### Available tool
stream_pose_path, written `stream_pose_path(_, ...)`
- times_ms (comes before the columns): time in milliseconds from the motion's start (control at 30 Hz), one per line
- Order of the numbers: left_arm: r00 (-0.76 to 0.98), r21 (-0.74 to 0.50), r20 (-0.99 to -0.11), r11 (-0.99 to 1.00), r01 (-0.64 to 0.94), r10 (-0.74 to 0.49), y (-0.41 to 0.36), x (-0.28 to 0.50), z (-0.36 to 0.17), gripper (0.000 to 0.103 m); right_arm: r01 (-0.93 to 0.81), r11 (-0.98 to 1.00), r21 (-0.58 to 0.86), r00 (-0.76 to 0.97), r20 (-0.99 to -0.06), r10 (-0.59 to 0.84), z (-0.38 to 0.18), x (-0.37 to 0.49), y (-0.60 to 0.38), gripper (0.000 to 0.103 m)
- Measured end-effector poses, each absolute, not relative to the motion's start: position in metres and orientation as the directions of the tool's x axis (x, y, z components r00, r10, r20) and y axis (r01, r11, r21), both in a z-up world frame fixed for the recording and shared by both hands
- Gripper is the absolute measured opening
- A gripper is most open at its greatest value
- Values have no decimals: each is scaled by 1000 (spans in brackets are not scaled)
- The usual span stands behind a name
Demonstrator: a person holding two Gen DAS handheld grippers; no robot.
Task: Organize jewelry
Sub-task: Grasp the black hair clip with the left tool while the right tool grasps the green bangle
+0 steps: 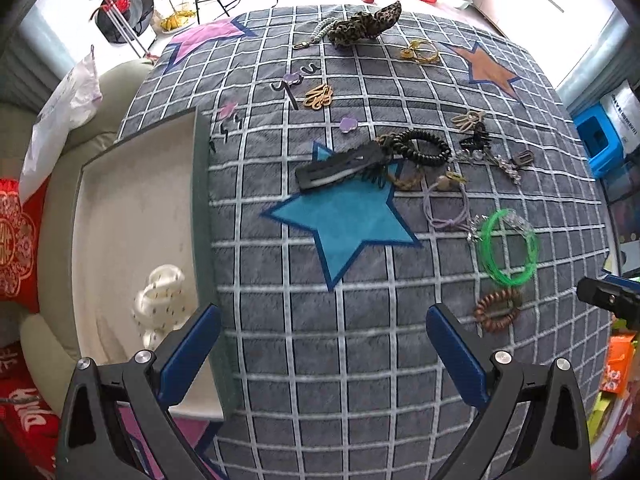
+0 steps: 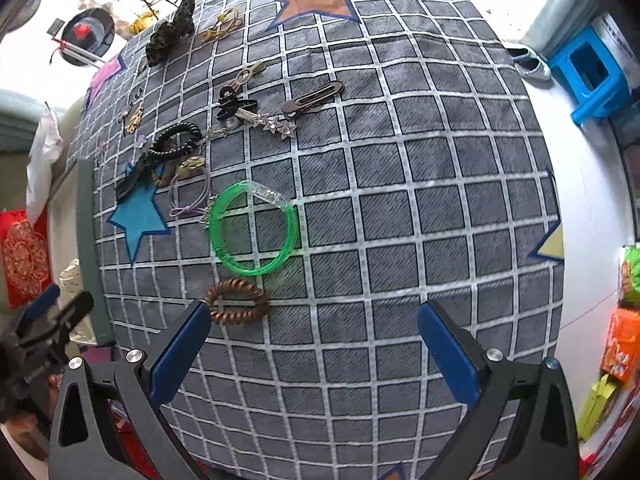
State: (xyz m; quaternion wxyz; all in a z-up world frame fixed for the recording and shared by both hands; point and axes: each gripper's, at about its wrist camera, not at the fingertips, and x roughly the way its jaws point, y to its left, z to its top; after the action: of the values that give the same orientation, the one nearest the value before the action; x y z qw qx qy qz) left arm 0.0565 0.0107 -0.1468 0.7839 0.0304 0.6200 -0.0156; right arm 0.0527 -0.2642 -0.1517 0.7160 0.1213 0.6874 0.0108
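Observation:
Hair ties, clips and bangles lie scattered on a grey checked cloth (image 1: 360,360). A white tray (image 1: 120,220) at the left holds a white spotted scrunchie (image 1: 160,300). My left gripper (image 1: 320,344) is open and empty, hovering beside the tray's right edge. My right gripper (image 2: 312,340) is open and empty, just right of a brown spiral hair tie (image 2: 236,302). A green bangle (image 2: 254,228) lies beyond it. A black spiral tie (image 1: 424,146), a purple elastic (image 1: 446,204) and a black clip (image 1: 340,168) lie mid-cloth.
A leopard scrunchie (image 1: 368,24) and gold pieces (image 1: 420,52) lie at the far edge. A blue stool (image 2: 588,76) stands right of the table. Red cushions (image 1: 16,248) and a beige seat sit left of the tray.

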Motion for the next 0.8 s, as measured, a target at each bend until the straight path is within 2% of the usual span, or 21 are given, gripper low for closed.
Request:
stream_pose_path(500,305,103,-950,988,111,65,3,117,-176,103,119,979,167,33,-986,164,-182,80,-248,103)
stream_pose_path(533,312,120,-947,984,129,74,2,121,-179,101,118,979,166,32,-986,163,-183,82,-248,103)
stream_pose_path(567,315,130,-946,981,143,80,2,124,-182,93,115,980,163,30,-987,160,-185,83,-247,103)
stream_pose_path(600,307,140,-948,977,162,84,1,128,-187,91,113,981,160,29,-987,158,-186,85,-245,103)
stream_pose_path(800,292,132,-954,970,203,69,6,142,-204,91,112,985,133,23,-991,131,-195,89,-239,101)
